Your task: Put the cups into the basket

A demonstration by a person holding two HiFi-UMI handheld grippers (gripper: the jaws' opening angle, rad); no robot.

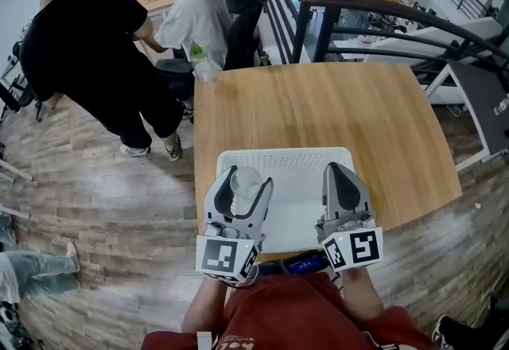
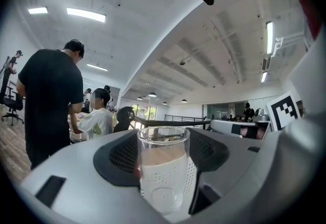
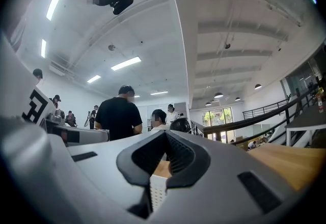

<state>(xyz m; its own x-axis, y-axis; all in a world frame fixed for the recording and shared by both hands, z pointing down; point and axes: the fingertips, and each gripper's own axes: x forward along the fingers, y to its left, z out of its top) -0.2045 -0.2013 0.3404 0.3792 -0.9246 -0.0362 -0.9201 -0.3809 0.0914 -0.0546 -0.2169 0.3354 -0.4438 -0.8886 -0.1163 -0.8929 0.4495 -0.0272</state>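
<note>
Left gripper [image 1: 248,179] is clamped on a cup [image 2: 163,167], its dark pads pressed against either side of the glass. The cup is clear, straight-walled, empty and upright. It sits over the left part of the white basket [image 1: 296,156]; whether its base touches the basket floor cannot be told.

Only the left gripper view shows the basket's perforated white wall through the lower half of the glass. Only the head view shows the basket lying at the near edge of the wooden table [image 1: 318,110].

Right gripper [image 1: 342,171] is over the basket's right part, its jaws together with nothing between them.

Beyond the table's far left corner, a person in black [image 1: 87,46] stands beside a seated person in white [image 1: 195,18]. A black office chair [image 1: 242,14] and a dark railing [image 1: 382,18] are near them.
</note>
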